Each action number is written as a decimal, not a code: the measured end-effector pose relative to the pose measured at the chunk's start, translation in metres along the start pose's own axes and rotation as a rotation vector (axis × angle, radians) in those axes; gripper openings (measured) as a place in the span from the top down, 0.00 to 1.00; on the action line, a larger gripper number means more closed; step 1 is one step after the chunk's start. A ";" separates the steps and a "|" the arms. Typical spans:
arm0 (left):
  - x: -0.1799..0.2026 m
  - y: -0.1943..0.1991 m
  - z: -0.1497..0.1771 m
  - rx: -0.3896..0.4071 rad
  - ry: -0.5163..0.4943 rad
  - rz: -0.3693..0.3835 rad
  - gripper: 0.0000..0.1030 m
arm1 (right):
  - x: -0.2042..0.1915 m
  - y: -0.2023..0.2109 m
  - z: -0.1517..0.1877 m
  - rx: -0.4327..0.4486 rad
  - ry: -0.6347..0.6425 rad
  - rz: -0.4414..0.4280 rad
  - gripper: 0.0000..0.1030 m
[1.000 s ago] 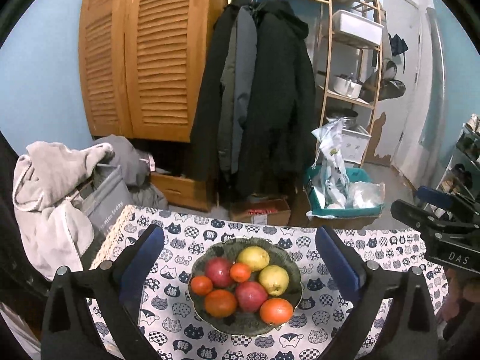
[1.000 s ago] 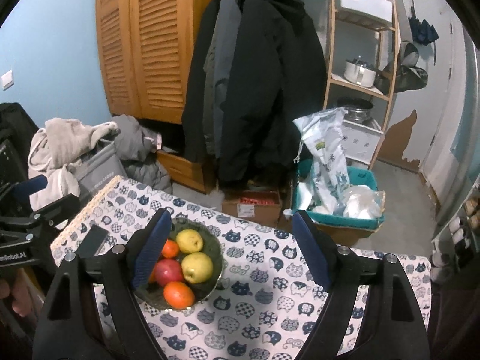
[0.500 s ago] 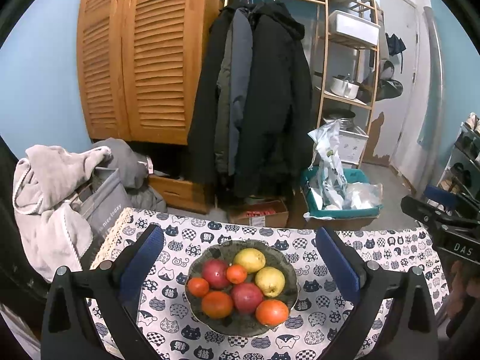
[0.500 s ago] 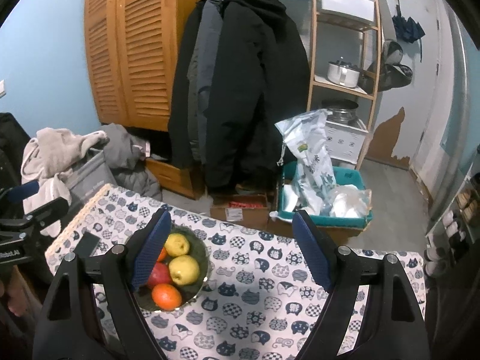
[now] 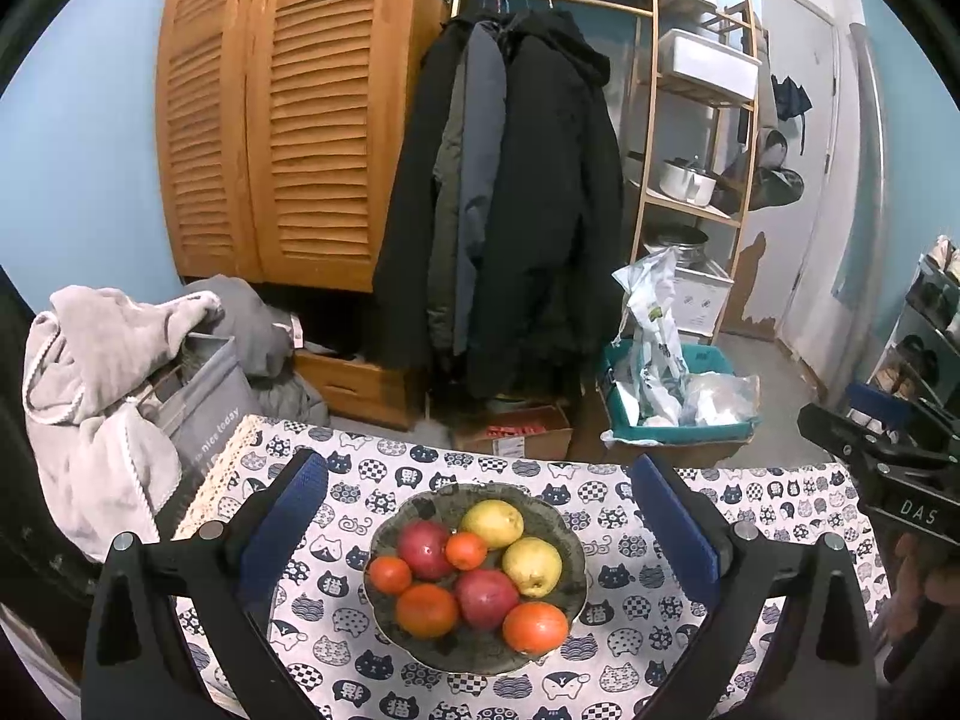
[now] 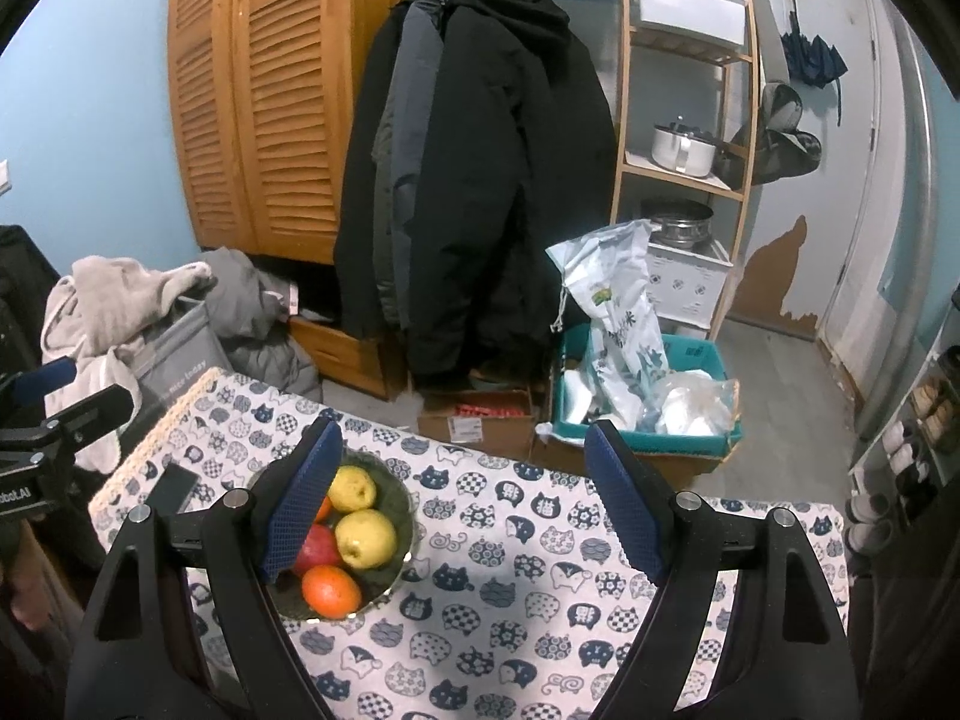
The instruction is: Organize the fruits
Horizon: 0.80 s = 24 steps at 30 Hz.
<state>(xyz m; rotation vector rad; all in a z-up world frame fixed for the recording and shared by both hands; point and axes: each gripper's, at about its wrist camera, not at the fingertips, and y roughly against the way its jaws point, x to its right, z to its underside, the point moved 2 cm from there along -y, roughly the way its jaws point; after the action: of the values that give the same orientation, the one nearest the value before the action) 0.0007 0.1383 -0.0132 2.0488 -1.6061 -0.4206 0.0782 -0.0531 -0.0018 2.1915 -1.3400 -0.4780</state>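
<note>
A dark green bowl (image 5: 564, 546) sits on the cat-print tablecloth (image 5: 780, 516). It holds two yellow pears (image 5: 493, 523), two red apples (image 5: 425, 548) and several oranges (image 5: 535, 627). My left gripper (image 5: 477, 531) is open and empty, held above the bowl with the bowl seen between its blue pads. My right gripper (image 6: 462, 510) is open and empty, held above the cloth to the right of the bowl (image 6: 399, 501). Its left finger (image 6: 300, 498) hides part of the fruit.
A dark flat object (image 6: 174, 486) lies on the cloth left of the bowl. Past the table's far edge are hanging coats (image 5: 516, 210), a wooden wardrobe (image 5: 270, 120), a teal bin of bags (image 5: 672, 396), a cardboard box (image 5: 510, 432), a shelf rack and piled clothes (image 5: 108, 396).
Both grippers have drawn back and risen slightly from the table. The bowl now sits more centred in the left view. Both stay open and empty.
</note>
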 end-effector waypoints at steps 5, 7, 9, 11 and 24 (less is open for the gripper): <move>0.004 0.003 0.000 0.007 0.000 0.003 0.01 | 0.001 0.000 0.000 0.002 0.003 -0.001 0.21; 0.004 0.004 0.001 0.007 -0.002 0.001 0.01 | 0.000 0.000 0.000 0.000 0.001 0.002 0.21; 0.005 0.004 0.000 0.004 0.001 0.000 0.01 | 0.000 0.000 0.000 0.001 0.001 0.001 0.21; 0.005 0.004 0.000 0.004 0.005 0.001 0.01 | 0.000 0.001 0.000 0.002 0.002 0.001 0.21; 0.005 0.004 -0.001 0.005 0.004 0.002 0.01 | 0.001 0.001 0.000 0.002 0.002 0.001 0.21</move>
<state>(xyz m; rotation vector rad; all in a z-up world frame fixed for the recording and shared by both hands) -0.0010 0.1325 -0.0094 2.0499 -1.6088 -0.4117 0.0777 -0.0540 -0.0014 2.1922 -1.3411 -0.4736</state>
